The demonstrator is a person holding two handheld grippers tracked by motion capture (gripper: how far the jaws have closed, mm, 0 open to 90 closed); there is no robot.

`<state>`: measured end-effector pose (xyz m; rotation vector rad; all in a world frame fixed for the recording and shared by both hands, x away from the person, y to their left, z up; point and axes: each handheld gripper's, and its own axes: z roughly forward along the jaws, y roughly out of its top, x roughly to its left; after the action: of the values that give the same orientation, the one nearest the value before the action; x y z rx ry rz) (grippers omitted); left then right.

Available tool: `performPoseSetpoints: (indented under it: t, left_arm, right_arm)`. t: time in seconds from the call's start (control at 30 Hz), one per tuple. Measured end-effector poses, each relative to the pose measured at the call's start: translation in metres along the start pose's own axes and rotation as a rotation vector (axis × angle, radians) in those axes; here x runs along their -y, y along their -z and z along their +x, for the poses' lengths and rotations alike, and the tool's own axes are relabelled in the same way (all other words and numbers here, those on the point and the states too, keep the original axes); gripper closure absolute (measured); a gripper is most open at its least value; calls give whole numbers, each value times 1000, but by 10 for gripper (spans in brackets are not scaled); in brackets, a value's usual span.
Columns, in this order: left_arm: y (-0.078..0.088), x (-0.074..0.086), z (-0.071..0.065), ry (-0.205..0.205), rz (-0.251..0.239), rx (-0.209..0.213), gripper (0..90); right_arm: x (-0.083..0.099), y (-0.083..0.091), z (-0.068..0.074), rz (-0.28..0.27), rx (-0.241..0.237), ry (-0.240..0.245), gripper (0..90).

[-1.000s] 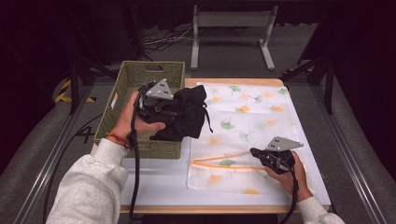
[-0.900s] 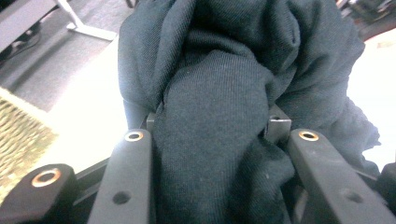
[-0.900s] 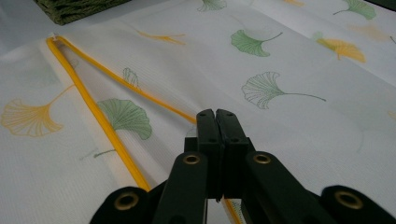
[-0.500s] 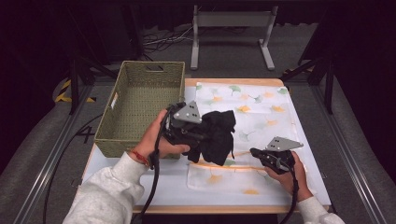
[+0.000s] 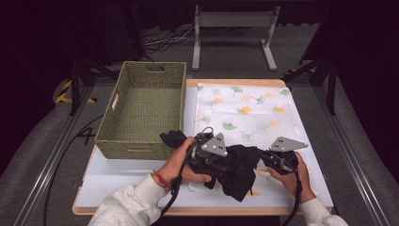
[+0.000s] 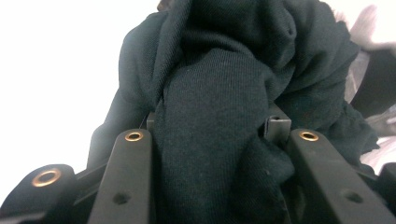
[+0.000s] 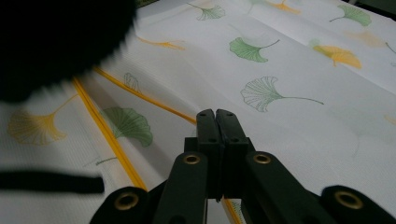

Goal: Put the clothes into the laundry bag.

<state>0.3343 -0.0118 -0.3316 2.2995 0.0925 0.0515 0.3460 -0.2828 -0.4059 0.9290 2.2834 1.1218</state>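
Garment (image 5: 237, 172) carried from basket (image 5: 146, 110) onto cloth (image 5: 244, 110)

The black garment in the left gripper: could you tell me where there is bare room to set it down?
The far half of the leaf-print cloth, right of the woven basket, lies bare, as does the basket's inside. The near edge is crowded: black garment, left gripper and right gripper sit close together.

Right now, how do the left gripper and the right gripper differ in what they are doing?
The left gripper is clamped on a bunched black cloth; the right gripper has its jaws pressed together on nothing. The left gripper hangs the cloth beside the basket; the right gripper sits low over the leaf-print cloth. Both are hand-held.
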Motion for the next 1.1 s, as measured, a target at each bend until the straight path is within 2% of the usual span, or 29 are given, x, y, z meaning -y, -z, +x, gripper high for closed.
performPoseSetpoints:
  t: [0.1, 0.13, 0.2, 0.27, 0.33, 0.37, 0.4, 0.5, 0.63, 0.67, 0.7, 0.77, 0.97, 1.1]
  left_arm:
    - [-19, 6, -4, 20, 19, 57, 599]
    - [-26, 7, -6, 14, 35, 54, 598]
    - [-39, 11, -6, 30, 49, 62, 598]
    - [-51, 13, -6, 31, 72, 36, 596]
    - [-61, 15, -5, 47, 79, 45, 595]
    - [-66, 16, -5, 45, 91, 30, 594]
    - [-69, 17, -4, 57, 96, 18, 592]
    - [-75, 19, 2, 91, 90, 15, 589]
    - [-87, 23, 9, 162, 86, -29, 578]
    - [-92, 23, 11, 174, 97, -83, 573]
    - [-92, 23, 11, 174, 97, -83, 570]
    - [-96, 23, 15, 201, 95, -115, 568]
    - [-103, 20, 26, 279, 97, -252, 555]
    - [-107, 19, 33, 311, 85, -275, 452]
  right_arm:
    - [-1, 1, 0, -6, 1, 1, 898]
    - [-2, 1, 0, -9, 2, -1, 898]
    - [-3, 3, -1, -17, 3, -4, 898]
    - [-4, 4, -1, -25, 5, -6, 898]
    - [-5, 6, -1, -34, 2, -8, 898]
    - [-6, 7, 0, -38, 3, -7, 898]
    - [-7, 9, 0, -44, 2, -6, 898]
    - [-9, 11, 0, -56, -2, -9, 898]
    - [-14, 17, 5, -77, -9, 4, 898]
    - [-15, 19, 6, -82, -12, 9, 898]
    - [-15, 19, 6, -82, -12, 9, 898]
    - [-18, 23, 9, -97, -22, 13, 898]
    - [-22, 30, 13, -118, -31, 24, 898]
    - [-24, 32, 15, -123, -34, 27, 898]
